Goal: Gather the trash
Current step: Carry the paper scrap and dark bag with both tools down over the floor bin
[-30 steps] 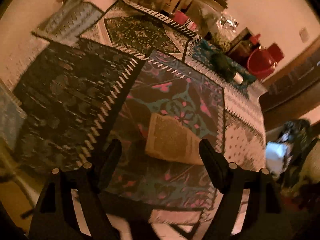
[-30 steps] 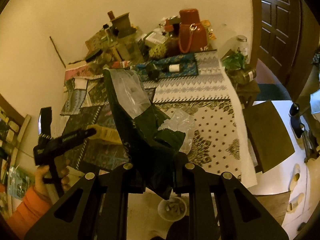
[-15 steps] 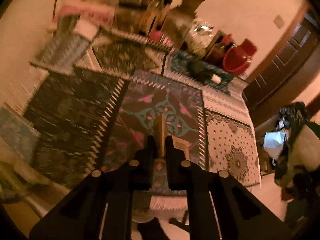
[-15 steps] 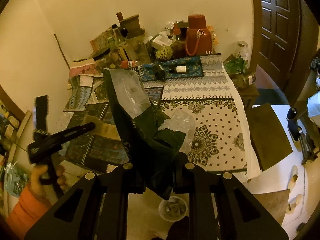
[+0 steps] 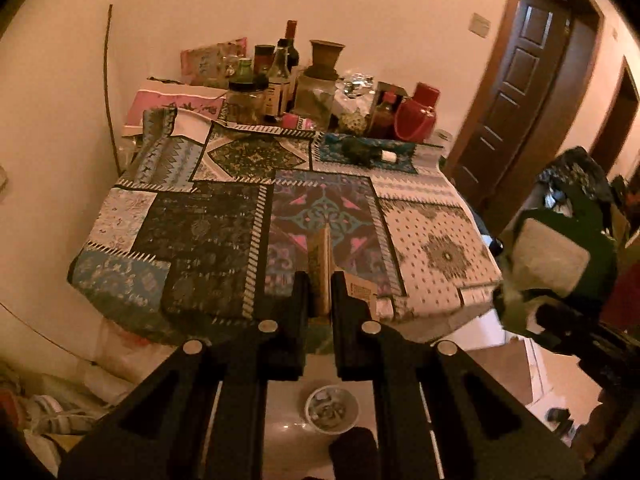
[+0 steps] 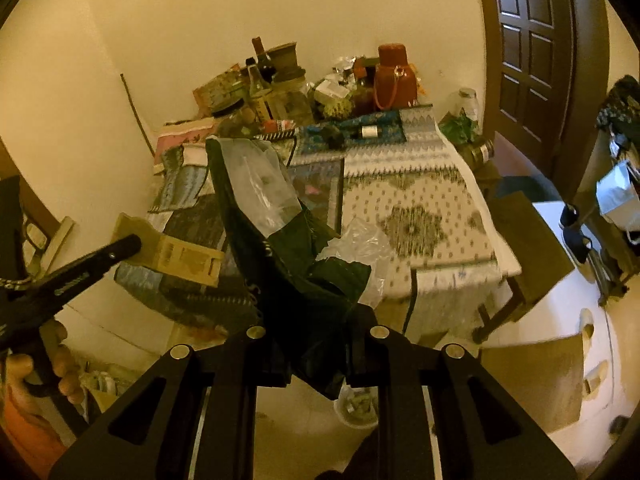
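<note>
Card (image 6: 182,256) pinched edge-on in clamped left gripper (image 5: 319,294), lifted off table (image 5: 436,248), could slip or miss bag (image 6: 296,272) gripped by closed right gripper (image 6: 316,344) since mouth looks narrow

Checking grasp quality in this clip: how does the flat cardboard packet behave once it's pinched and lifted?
Likely stiff: the cardboard packet juts sideways from the left claw without drooping. Probably light, since an edge pinch carries it. Being thin, it may pivot or slip.

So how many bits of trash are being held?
2: a cardboard packet in the left gripper, a dark green plastic bag in the right gripper. The bag may hide more.
</note>
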### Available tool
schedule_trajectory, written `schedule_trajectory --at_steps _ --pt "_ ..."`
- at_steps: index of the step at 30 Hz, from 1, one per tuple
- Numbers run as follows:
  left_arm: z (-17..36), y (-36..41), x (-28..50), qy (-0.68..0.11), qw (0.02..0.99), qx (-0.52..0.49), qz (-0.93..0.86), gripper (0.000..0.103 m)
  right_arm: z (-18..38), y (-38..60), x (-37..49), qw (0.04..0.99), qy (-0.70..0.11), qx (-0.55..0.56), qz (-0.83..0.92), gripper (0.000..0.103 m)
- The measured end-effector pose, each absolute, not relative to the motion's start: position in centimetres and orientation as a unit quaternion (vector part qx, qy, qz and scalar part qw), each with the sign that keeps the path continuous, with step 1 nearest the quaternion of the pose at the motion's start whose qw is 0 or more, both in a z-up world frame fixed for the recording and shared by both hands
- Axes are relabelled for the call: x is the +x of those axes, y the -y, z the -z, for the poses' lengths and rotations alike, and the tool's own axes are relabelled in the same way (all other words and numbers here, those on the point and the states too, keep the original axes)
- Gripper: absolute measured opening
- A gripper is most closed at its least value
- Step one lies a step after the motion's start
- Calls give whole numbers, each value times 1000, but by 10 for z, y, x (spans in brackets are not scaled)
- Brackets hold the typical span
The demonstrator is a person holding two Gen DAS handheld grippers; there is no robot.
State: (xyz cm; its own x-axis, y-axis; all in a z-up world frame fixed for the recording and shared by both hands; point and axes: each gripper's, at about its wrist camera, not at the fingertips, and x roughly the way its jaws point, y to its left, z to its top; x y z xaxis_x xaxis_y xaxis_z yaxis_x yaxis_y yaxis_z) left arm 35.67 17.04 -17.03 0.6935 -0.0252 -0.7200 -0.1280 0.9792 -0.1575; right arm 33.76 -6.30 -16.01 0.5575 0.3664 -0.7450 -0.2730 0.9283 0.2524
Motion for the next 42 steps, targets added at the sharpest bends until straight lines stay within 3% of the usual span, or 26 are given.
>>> schedule_trajectory --at_steps 8,15,24,33,42 --pt "197 -148 318 -423 902 -82 -22 9 196 67 306 855 -485 50 -174 16" --pt "260 -123 311 -477 874 -86 -24 9 253 78 305 827 -534 45 -172 16" --pt "385 -94 332 -546 831 -96 -36 9 367 90 329 782 -596 29 -179 16" --pt "526 -93 343 -580 804 -108 -75 9 528 92 348 736 -651 13 -186 16" --pt "646 -103 345 -599 787 -113 -97 9 648 85 358 720 -663 17 -204 17"
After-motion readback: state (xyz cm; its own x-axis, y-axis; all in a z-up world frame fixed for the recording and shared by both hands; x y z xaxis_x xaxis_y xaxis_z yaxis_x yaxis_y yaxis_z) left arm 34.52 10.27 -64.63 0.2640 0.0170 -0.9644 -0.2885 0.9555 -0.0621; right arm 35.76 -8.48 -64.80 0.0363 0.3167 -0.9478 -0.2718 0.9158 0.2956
